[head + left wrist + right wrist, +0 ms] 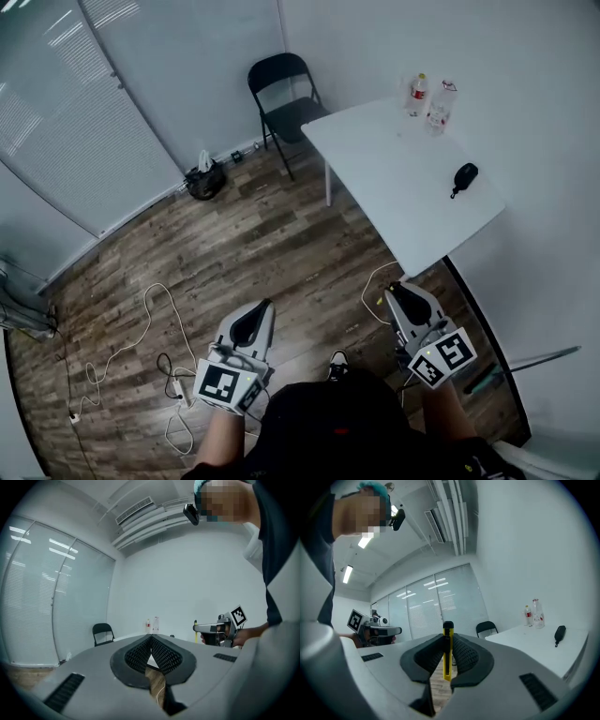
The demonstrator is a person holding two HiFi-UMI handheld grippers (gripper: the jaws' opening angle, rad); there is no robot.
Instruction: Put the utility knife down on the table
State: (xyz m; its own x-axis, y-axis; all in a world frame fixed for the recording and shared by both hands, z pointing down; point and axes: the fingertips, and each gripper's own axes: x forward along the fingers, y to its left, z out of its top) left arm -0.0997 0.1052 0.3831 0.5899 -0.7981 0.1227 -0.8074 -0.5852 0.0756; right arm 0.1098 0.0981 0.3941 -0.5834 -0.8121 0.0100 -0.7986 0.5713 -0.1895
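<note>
A yellow utility knife (447, 654) with a black top stands upright, clamped between the black ribbed pads of my right gripper (447, 643), which is shut on it. In the head view that gripper (400, 291) hangs over the wooden floor just short of the near corner of the white table (394, 178). My left gripper (262, 307) is held low to the left, also over the floor. Its pads (140, 652) meet with nothing between them. Each gripper shows in the other's view, held in a hand.
On the table's far end stand two bottles (419, 94), and a black object (464, 175) lies near its right edge. A black folding chair (286, 94) stands behind the table. A black bag (204, 178) and cables (141, 328) lie on the floor.
</note>
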